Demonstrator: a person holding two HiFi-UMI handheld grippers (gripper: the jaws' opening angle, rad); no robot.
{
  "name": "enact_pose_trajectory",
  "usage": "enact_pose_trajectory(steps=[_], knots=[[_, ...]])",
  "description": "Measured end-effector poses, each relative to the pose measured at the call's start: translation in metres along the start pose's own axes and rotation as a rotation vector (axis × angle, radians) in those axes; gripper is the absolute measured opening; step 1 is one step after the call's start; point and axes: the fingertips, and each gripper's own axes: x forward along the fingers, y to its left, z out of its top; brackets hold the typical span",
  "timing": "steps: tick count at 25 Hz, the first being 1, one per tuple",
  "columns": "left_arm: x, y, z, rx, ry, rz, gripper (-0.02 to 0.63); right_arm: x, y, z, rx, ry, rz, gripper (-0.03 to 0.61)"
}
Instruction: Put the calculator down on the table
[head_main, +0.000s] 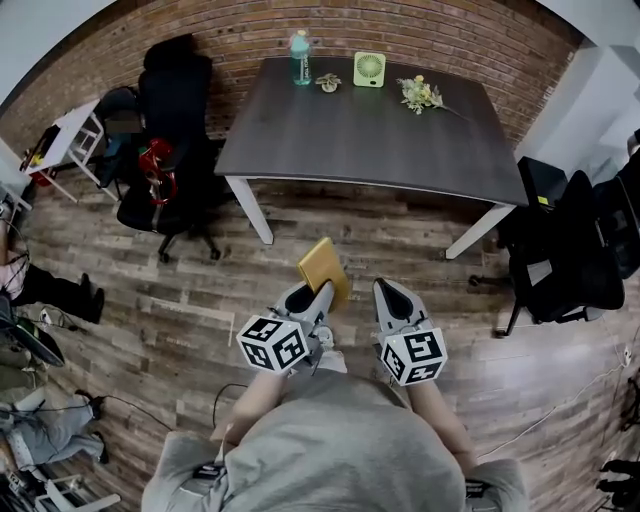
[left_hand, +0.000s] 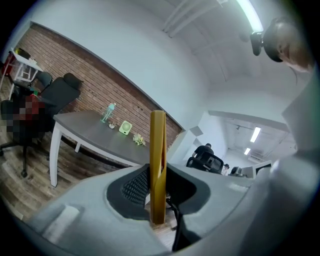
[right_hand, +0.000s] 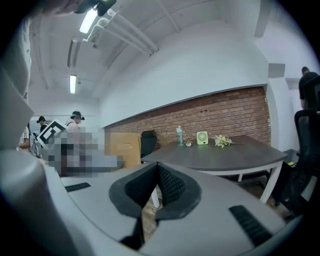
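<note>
- Holding the calculator (left_hand: 157, 150) is the left gripper (head_main: 318, 292). Its two fingers are pinching it, one on each flat side.
- The calculator is yellow and thin. In the left gripper view it stands up straight on its edge, right in the middle between the two black pads (left_hand: 136, 187).
- Its low end sits deep down between the fingers. Its top end sticks out far past the tips.
- From the head view, the calculator pokes out in front of the left gripper and points toward the table (head_main: 360, 140). It is up in the air over the wooden floor (head_main: 200, 290). It is not on the table, and the table is well apart from it.
- The right gripper (right_hand: 157, 175) is just beside the left one. Its fingers are pressed together at the tips and nothing is between them.
- In the right gripper view, the calculator shows off to the left as a flat yellow shape, apart from those fingers.
- The table is dark grey with white legs. At its far edge, by the brick wall, stand a green bottle (head_main: 300, 58), a small green fan (head_main: 369, 69) and some flowers (head_main: 420, 94).
- A black chair (head_main: 175, 120) stands to the left of the table.
</note>
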Motion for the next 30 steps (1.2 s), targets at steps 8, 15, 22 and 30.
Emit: enact_pose_trajectory(steps=[8, 15, 22, 30], knots=[[0.045, 0.043, 0.038, -0.004, 0.013, -0.017, 0.089, 0.068, -0.019, 0.023, 0.003, -0.003, -0.007, 0.002], [0.079, 0.077, 0.061, 0.002, 0.026, -0.038, 0.089, 0.117, -0.035, 0.032, 0.004, -0.008, -0.032, 0.002], [0.112, 0.104, 0.080, 0.009, 0.039, -0.056, 0.089, 0.159, -0.052, 0.040, 0.004, -0.012, -0.051, 0.002], [0.134, 0.125, 0.092, 0.008, 0.042, -0.059, 0.089, 0.189, -0.064, 0.043, -0.001, -0.009, -0.059, 0.002]])
